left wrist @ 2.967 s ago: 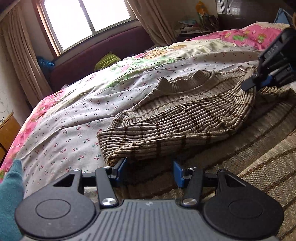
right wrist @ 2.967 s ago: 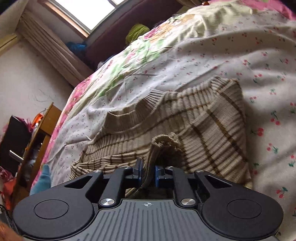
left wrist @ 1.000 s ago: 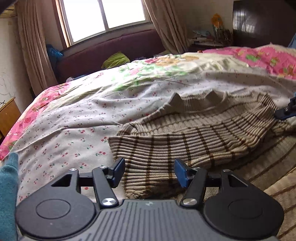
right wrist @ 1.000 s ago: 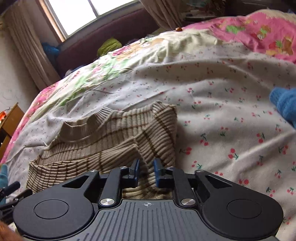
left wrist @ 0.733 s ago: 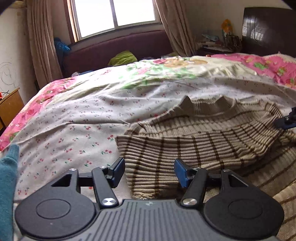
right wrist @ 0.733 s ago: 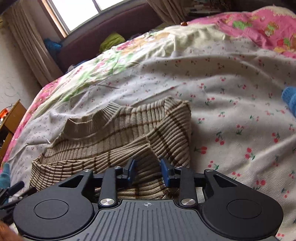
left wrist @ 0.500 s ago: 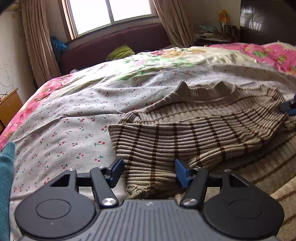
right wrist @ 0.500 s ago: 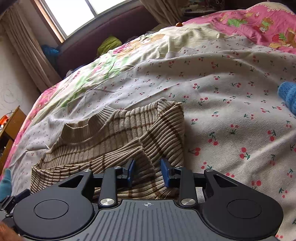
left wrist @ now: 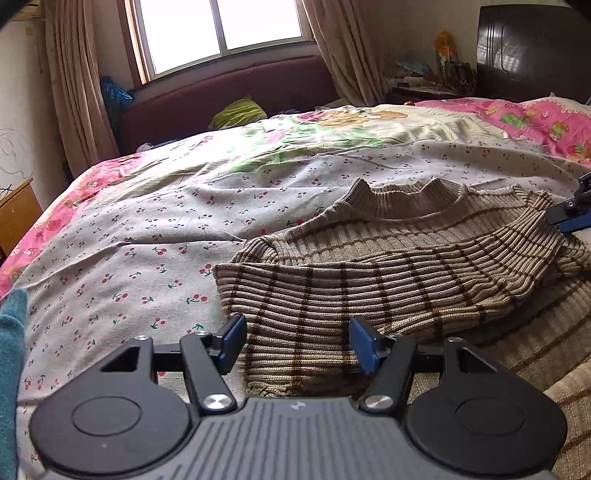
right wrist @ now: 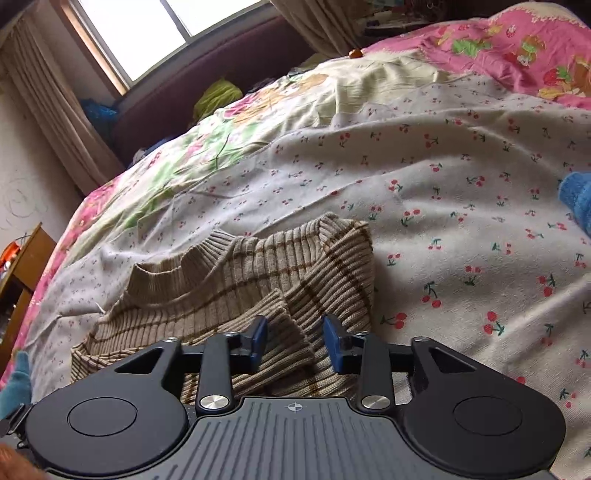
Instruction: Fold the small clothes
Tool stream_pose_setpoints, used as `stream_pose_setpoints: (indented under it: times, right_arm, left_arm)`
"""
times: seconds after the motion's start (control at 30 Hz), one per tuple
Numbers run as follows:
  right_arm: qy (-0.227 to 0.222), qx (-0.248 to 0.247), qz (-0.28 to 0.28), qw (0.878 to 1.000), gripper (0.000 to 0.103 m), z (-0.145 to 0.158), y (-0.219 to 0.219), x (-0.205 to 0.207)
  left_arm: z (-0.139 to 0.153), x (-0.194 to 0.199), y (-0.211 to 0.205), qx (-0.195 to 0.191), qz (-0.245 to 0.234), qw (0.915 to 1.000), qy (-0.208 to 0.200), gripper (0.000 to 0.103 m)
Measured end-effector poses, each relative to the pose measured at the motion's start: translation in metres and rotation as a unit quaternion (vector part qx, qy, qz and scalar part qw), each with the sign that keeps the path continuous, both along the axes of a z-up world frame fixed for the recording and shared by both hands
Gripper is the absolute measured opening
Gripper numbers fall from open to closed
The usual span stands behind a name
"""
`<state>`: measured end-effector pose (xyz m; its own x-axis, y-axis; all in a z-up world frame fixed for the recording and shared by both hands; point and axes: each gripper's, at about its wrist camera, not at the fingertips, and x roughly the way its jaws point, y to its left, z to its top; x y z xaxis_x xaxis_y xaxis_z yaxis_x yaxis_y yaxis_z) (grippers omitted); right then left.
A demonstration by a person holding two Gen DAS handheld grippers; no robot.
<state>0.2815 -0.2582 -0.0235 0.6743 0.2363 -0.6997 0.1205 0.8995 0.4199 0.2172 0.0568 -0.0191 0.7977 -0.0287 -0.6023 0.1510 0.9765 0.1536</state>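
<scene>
Striped ribbed sweater (left wrist: 388, 280) lies flat on the cherry-print bedsheet (left wrist: 129, 258), collar toward the window (left wrist: 221, 29), one sleeve folded across the body.

Left gripper (left wrist: 297, 343): jaws stand apart, nothing pinched. Sleeve cuff lies below and between the blue pads; no contact visible on either pad.

Right gripper (right wrist: 295, 341): jaws opening. Folded cuff of the other sleeve sits between the fingers, resting on the sweater body; the left pad looks close to the knit, the right pad is clear of it. Not clamped.

Right gripper tip also shows at the right edge of the left wrist view, over the sweater's far shoulder.

Teal cloth (left wrist: 11, 369) at the left edge of the sheet; blue cloth (right wrist: 578, 199) well apart on the right. Pink floral quilt (right wrist: 517, 48) beyond.
</scene>
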Motion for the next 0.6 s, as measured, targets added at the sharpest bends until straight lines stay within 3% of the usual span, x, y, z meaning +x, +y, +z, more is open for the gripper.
stream_pose_setpoints:
  times: [0.07, 0.17, 0.3, 0.33, 0.5, 0.6]
  right_arm:
    - [0.008, 0.023, 0.002, 1.000, 0.048, -0.008, 0.000, 0.004]
    - [0.006, 0.001, 0.021, 1.000, 0.048, -0.010, 0.009, 0.011]
    - [0.000, -0.014, 0.054, 0.998, 0.011, -0.004, 0.016, 0.009]
    - [-0.002, -0.010, 0.057, 0.998, 0.008, -0.002, 0.013, 0.008]
    - [-0.019, 0.000, 0.040, 0.999, 0.007, 0.007, 0.000, -0.002]
    - [-0.014, 0.001, 0.026, 1.000, 0.006, 0.002, -0.004, -0.005]
  left_arm:
    - [-0.002, 0.000, -0.001, 0.006, 0.000, 1.0000, 0.000, 0.071]
    - [-0.004, 0.000, 0.000, 0.006, 0.003, 1.0000, -0.001, 0.071]
    - [-0.003, 0.002, -0.001, 0.005, 0.004, 1.0000, 0.002, 0.072]
    - [-0.002, 0.002, -0.001, 0.003, 0.003, 1.0000, 0.001, 0.072]
    - [0.001, 0.000, -0.004, 0.006, -0.003, 0.9999, -0.014, 0.073]
    - [-0.009, 0.006, -0.004, 0.017, 0.002, 0.9998, 0.004, 0.075]
